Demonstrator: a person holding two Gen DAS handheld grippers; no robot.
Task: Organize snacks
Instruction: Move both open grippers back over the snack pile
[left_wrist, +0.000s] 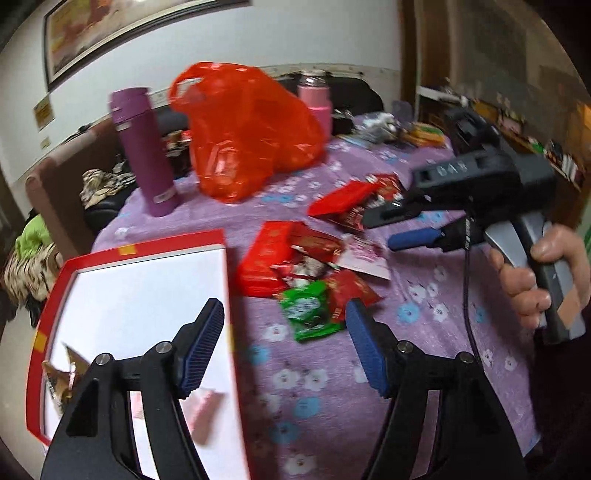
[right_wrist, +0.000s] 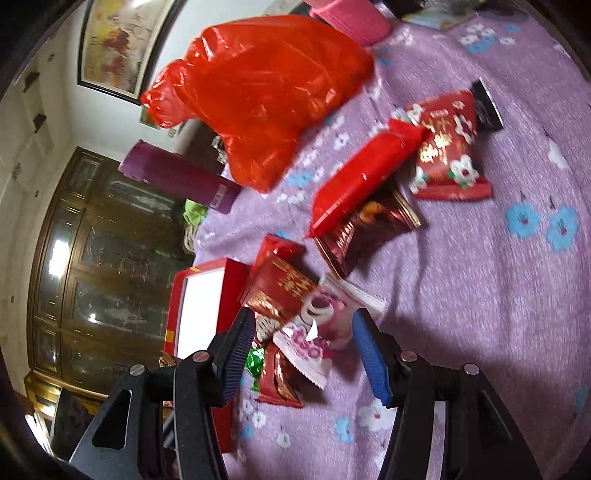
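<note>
The left gripper has its blue-padded jaws apart with nothing between them, one finger over the red-rimmed, white-lined shallow cardboard box, the other over the purple flowered tablecloth. The right gripper also stands with jaws apart, empty, hovering over a pink-and-white bear-printed snack packet without pressing on it. Progress is judged early: the box holds only a brown crinkled wrapper and a pale pink packet near its close end. Remaining on the cloth just beside the box is a loose pile: a green foil packet, a long glossy red pack, several red-and-gold sachets. These are thin, crinkly and overlapping, so single picks look awkward. A translucent orange-red plastic bag and a purple cylindrical flask stand beyond.
</note>
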